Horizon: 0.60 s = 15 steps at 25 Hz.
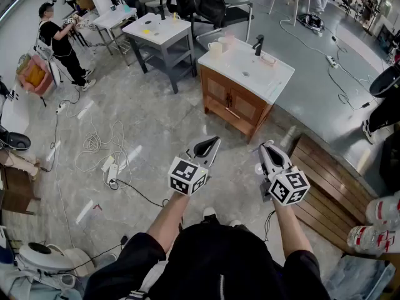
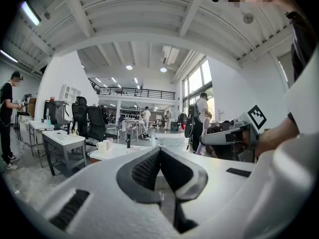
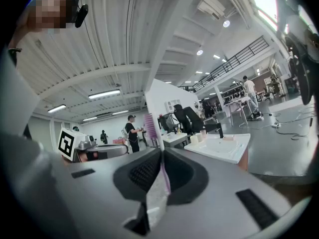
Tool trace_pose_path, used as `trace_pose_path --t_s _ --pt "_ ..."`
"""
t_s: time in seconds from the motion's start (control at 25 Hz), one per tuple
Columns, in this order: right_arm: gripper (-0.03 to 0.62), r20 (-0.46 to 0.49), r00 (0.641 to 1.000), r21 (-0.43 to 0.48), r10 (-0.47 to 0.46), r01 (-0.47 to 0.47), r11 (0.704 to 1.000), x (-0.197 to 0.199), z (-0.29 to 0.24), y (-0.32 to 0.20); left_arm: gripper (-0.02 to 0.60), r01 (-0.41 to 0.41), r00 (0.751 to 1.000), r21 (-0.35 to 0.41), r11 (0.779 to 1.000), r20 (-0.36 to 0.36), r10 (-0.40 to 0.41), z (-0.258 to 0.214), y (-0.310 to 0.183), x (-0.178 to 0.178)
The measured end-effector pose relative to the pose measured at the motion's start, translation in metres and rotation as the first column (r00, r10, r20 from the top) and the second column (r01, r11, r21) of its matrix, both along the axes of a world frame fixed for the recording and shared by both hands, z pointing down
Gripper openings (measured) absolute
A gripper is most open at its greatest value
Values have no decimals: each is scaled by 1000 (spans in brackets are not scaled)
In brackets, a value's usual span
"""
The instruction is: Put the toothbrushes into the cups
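In a wide hall with a grey floor, the white sink counter (image 1: pixel 278 83) is standing well ahead of the person; a lilac toothbrush (image 3: pixel 162 178) is sitting upright in the right claw (image 1: pixel 267 145), whose jaws are pinching its handle with the head sticking up above them. The left claw (image 1: pixel 211 144) is riding beside it, jaws together on nothing. The cups (image 1: pixel 215 47) are waiting at the counter's far corner, near the black tap (image 1: pixel 258 44). The carry probably wants a steady walk-up, keeping the brush vertical, then lowering the handle end into a cup before loosening the pinch
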State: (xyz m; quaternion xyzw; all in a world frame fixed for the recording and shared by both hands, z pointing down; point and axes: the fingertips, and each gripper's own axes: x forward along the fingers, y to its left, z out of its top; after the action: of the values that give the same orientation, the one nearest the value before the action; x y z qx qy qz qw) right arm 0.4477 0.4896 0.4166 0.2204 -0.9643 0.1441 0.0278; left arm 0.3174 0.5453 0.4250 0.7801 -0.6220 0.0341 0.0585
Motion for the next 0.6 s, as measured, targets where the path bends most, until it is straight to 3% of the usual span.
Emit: trace_pose_path --t_s 0.6 --pt "28 -23 1000 -3 -18 17 1000 -15 8 4 2 5 1000 -9 1000 -17 -5 8 3 -10"
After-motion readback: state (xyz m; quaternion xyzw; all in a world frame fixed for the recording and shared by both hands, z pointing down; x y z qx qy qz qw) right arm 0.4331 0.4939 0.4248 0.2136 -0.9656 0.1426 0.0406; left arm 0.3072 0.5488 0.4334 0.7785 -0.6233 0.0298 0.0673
